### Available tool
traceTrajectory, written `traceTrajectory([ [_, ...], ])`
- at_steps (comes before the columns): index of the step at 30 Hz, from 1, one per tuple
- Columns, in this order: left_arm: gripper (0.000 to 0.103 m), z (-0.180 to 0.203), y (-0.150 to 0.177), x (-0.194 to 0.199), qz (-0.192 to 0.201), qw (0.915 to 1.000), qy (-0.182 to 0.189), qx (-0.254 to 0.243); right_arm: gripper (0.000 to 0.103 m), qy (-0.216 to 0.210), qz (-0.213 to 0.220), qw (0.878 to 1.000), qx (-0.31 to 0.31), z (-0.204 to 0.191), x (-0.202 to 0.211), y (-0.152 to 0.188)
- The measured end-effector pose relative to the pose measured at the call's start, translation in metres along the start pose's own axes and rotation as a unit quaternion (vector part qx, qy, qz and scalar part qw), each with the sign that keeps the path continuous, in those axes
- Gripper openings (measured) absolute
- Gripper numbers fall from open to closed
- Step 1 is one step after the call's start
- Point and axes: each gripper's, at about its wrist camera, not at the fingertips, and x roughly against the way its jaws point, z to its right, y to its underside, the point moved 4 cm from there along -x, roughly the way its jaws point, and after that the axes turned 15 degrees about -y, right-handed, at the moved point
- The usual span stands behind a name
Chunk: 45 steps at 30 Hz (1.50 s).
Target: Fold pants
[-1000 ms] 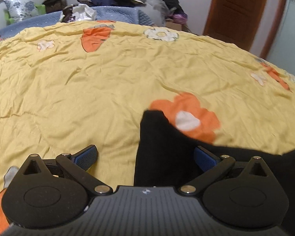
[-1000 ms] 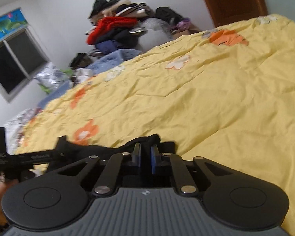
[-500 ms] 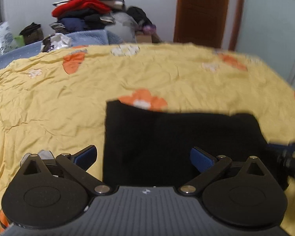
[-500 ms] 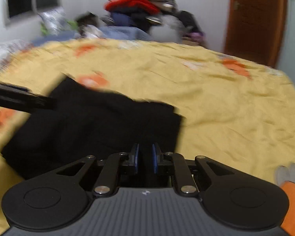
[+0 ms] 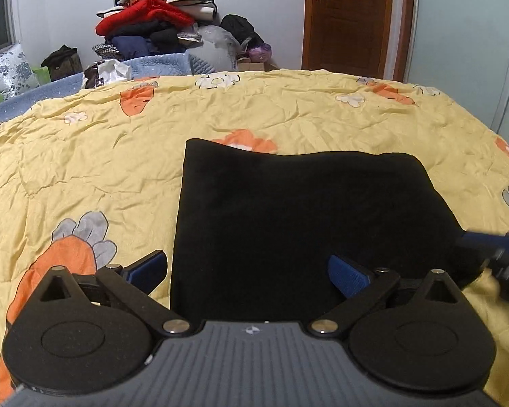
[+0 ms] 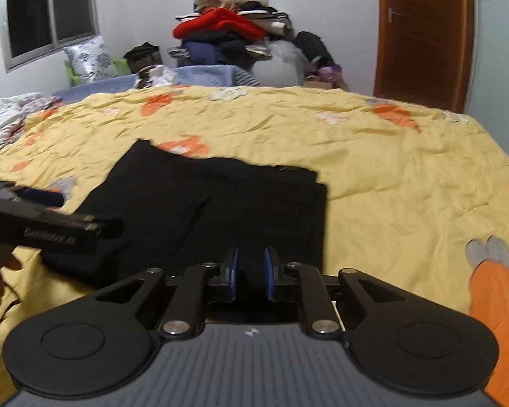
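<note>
Your black pants [image 5: 305, 224] lay folded on the yellow quilt [image 5: 85, 162], filling the centre of both frames. Your left gripper [image 5: 251, 271] stood wide apart, holding nothing. Your right gripper [image 6: 251, 269] had just been parting, its gap empty.

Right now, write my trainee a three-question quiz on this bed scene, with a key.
1. True or false: the black pants lie folded flat on the yellow quilt.
2. The left gripper is: A) clamped on cloth, B) wide open with nothing pinched, C) out of view.
3. What is between the pads of the right gripper?

Key:
1. True.
2. B.
3. Nothing pinched; its jaws have just been opening, a narrow gap shows, and the pants lie beyond them.
</note>
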Motion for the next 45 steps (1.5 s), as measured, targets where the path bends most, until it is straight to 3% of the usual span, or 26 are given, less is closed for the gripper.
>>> traceTrajectory([
  [3, 0.103, 0.004, 0.008, -0.008, -0.036, 0.9989, -0.028, -0.014, 0.023, 0.007, -0.013, 1.000, 0.007, -0.004, -0.015, 0.012],
  [5, 0.103, -0.003, 0.014, 0.004, -0.027, 0.9992, -0.027, 0.010, 0.024, 0.015, -0.010, 1.000, -0.005, -0.009, -0.008, 0.010],
  [7, 0.103, -0.011, 0.020, 0.013, -0.029, 0.9989, -0.018, 0.031, 0.035, 0.014, 0.000, 1.000, -0.012, -0.017, 0.004, 0.008],
  [9, 0.103, -0.019, 0.027, 0.018, -0.039, 0.9974, -0.015, 0.059, 0.085, 0.019, 0.021, 0.999, -0.023, -0.026, 0.018, 0.008],
  [10, 0.103, -0.023, 0.032, 0.020, -0.046, 0.9963, -0.012, 0.072, 0.091, 0.023, 0.036, 0.999, -0.025, -0.031, 0.024, 0.009],
  [13, 0.103, -0.033, 0.048, 0.030, -0.058, 0.9939, -0.004, 0.093, 0.092, 0.027, 0.062, 0.998, -0.015, -0.049, 0.039, 0.013],
  [15, 0.102, -0.042, 0.057, 0.038, -0.062, 0.9946, -0.025, 0.080, 0.093, 0.030, 0.061, 0.998, -0.012, -0.060, 0.043, 0.019],
  [20, 0.102, -0.074, 0.069, 0.060, -0.023, 0.9943, -0.081, 0.066, 0.098, 0.031, 0.062, 0.997, -0.019, -0.074, 0.046, 0.043],
  [27, 0.103, -0.057, 0.086, 0.056, -0.052, 0.9904, -0.005, 0.128, 0.098, 0.039, 0.052, 0.998, -0.023, -0.078, 0.037, 0.065],
  [35, 0.103, -0.026, 0.101, 0.054, -0.009, 0.9976, -0.052, 0.046, 0.098, 0.070, 0.046, 0.996, -0.017, -0.069, 0.035, 0.081],
  [45, 0.103, -0.026, 0.106, 0.057, 0.006, 0.9973, -0.055, 0.047, 0.098, 0.080, 0.036, 0.996, -0.015, -0.067, 0.032, 0.093],
])
